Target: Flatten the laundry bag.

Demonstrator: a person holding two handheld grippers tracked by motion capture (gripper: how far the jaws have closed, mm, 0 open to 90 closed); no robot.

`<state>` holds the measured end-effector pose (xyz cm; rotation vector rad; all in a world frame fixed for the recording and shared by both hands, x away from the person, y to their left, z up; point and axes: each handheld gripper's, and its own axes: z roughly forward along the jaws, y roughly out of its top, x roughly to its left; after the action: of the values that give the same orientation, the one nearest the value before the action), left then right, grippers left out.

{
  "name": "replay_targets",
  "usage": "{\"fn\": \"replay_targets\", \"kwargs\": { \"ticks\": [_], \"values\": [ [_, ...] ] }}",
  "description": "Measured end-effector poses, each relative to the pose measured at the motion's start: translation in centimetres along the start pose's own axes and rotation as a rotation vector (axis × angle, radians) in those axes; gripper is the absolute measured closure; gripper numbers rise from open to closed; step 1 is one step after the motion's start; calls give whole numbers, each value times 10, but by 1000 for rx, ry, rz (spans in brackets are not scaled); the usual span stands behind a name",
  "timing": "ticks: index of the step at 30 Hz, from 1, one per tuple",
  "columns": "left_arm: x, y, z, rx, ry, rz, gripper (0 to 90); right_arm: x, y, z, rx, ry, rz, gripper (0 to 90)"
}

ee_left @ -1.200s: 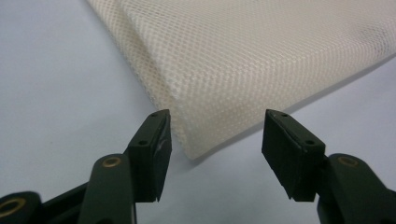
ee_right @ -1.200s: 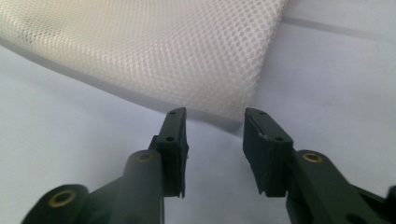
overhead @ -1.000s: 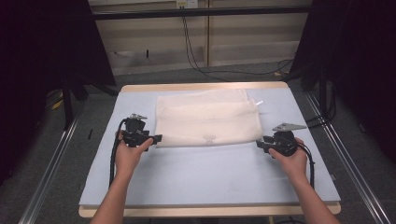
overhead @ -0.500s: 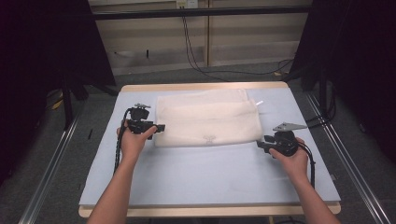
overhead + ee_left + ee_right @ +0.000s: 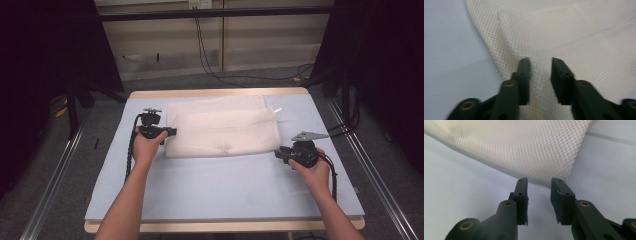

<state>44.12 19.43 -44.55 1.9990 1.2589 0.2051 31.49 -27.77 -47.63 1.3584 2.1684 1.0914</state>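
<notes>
Two tools work at one folded mesh laundry bag (image 5: 222, 126), cream-white, lying flat on the far half of the pale blue counter (image 5: 220, 185). Its long axis runs from 9 o'clock to 3 o'clock across the counter, and a small white tag (image 5: 278, 110) sticks out of its upper right corner toward 2 o'clock.

At the bag's 9 o'clock end, the left tool (image 5: 172, 132) points toward 3 o'clock and reaches onto the left edge. In the left gripper view the left tool (image 5: 540, 68) has a raised ridge of mesh between its jaws; the jaws have just been closing on it, yet a narrow gap remains and whether the pads already press the cloth cannot be told.

At the bag's lower right corner, about 4 o'clock from its middle, the right tool (image 5: 277, 153) points toward 9 o'clock. In the right gripper view the right tool (image 5: 539, 188) has been narrowing too, its jaws parted with bare counter between them, the bag's corner (image 5: 559, 176) just beyond the tips, untouched.
</notes>
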Motion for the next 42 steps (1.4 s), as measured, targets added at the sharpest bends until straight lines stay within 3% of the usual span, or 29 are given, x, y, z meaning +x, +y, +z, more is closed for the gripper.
{"fn": "replay_targets", "kwargs": {
  "ticks": [1, 3, 6, 8, 11, 12, 13, 15, 17, 20, 24, 29, 35, 39, 42],
  "values": [
    [-1, 0, -2, -3, 5, -14, 739, 0, 0, 0, 0, 0, 0, 669],
    [-2, 1, -8, -18, -16, -32, 830, 0, 0, 1, -1, 1, 1, 669],
    [-9, 2, -14, -63, -25, 21, 839, 2, 1, 2, -1, 8, -4, 673],
    [-16, 2, -19, -104, -37, 21, 847, 4, 1, 2, 1, 13, -9, 683],
    [-26, 0, -23, -125, -60, 86, 855, 9, 3, 2, -4, 28, -14, 685],
    [-36, -2, -25, -133, -72, 120, 855, 9, 4, 3, -3, 28, -17, 685],
    [-36, -2, -25, -133, -72, 120, 858, 10, 4, 3, -5, 29, -19, 686],
    [-50, -8, -27, -103, -78, 195, 860, 10, 4, 3, -3, 31, -22, 685],
    [-61, -16, -27, -107, -104, 229, 862, 12, 4, 3, 5, 29, -24, 685],
    [-65, -28, -24, -106, -126, 239, 862, 12, 4, 3, 4, 28, -25, 686],
    [-62, -45, -21, -110, -139, 212, 862, 14, 4, 3, 4, 35, -29, 685],
    [-65, -58, -23, -102, -171, 257, 865, 15, 4, 5, 10, 39, -30, 686],
    [-65, -73, -22, -86, -187, 253, 865, 21, 6, 7, 14, 45, -38, 689],
    [-68, -86, -18, -52, -197, 272, 865, 25, 8, 7, 12, 51, -49, 689],
    [-67, -91, -19, -62, -204, 264, 865, 28, 8, 9, 14, 58, -56, 689]
  ]
}}
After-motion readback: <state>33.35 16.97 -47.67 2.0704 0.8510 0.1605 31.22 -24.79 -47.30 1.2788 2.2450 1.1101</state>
